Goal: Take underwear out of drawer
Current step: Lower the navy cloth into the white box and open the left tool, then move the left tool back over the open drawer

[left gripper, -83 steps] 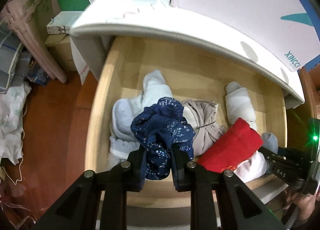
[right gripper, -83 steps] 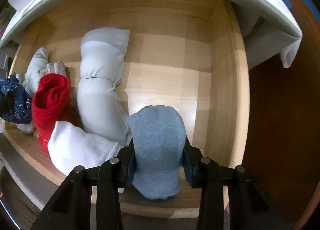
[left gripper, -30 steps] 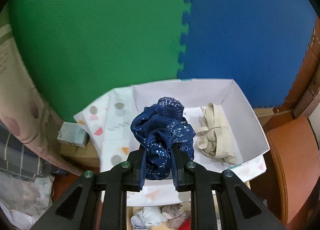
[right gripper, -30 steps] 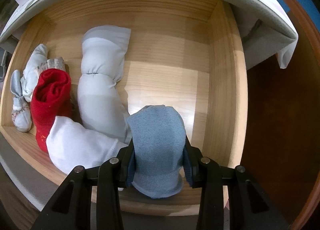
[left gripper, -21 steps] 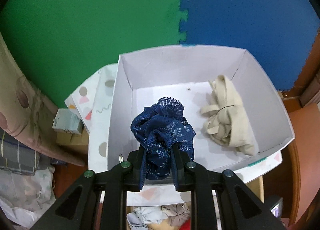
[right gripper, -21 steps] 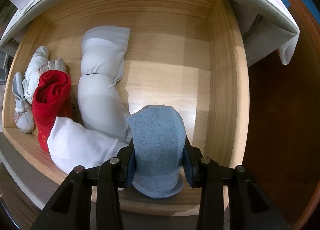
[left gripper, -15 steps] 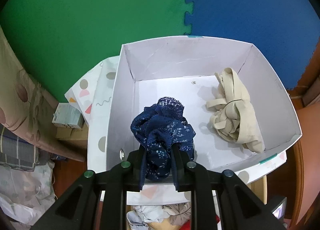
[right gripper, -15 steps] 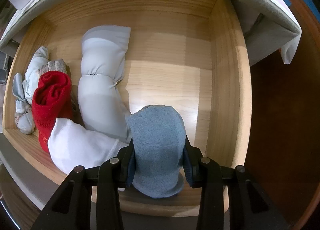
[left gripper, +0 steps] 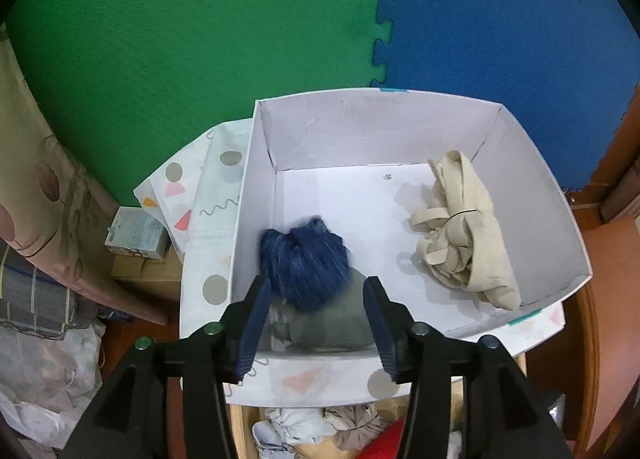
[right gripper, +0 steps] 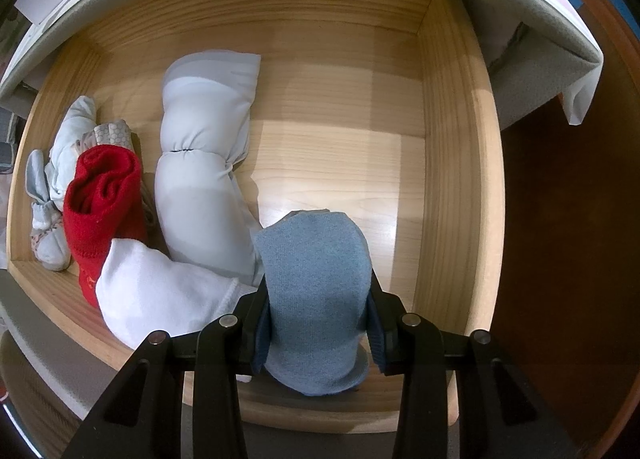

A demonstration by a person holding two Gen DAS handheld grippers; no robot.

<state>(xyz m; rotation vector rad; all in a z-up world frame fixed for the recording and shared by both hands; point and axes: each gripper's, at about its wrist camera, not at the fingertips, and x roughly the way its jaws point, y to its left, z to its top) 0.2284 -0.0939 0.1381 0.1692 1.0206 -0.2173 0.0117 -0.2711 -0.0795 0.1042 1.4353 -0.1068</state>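
**Navy underwear released over white box; blue roll gripped in drawer**

Left gripper (left gripper: 318, 301): the jaws have just been opening and are seen standing apart. The navy patterned underwear (left gripper: 306, 265) is recorded just beyond the fingertips, blurred, inside the white cardboard box (left gripper: 532, 163) near its left wall. No pad contact with the garment is observed; a grey shadow is noted on the box floor beneath it. Whether the garment has settled on the floor cannot be told. A beige bundle (left gripper: 466, 235) is recorded at the right side of the same box, well apart from the navy piece. The box stands on a patterned cloth (left gripper: 208, 219), against green and blue foam mats.

Right gripper (right gripper: 318, 323): the jaws are closed onto a light-blue rolled garment (right gripper: 316, 279), both pads pressed against its sides. The gripper is pointed down over the front right part of the wooden drawer (right gripper: 456, 147).

Remaining drawer contents: a grey roll (right gripper: 204, 163) lying lengthwise in the middle, a white roll (right gripper: 160, 295) at the front touching it, a red roll (right gripper: 102, 199) to the left, and pale small items (right gripper: 60, 163) at the far left.
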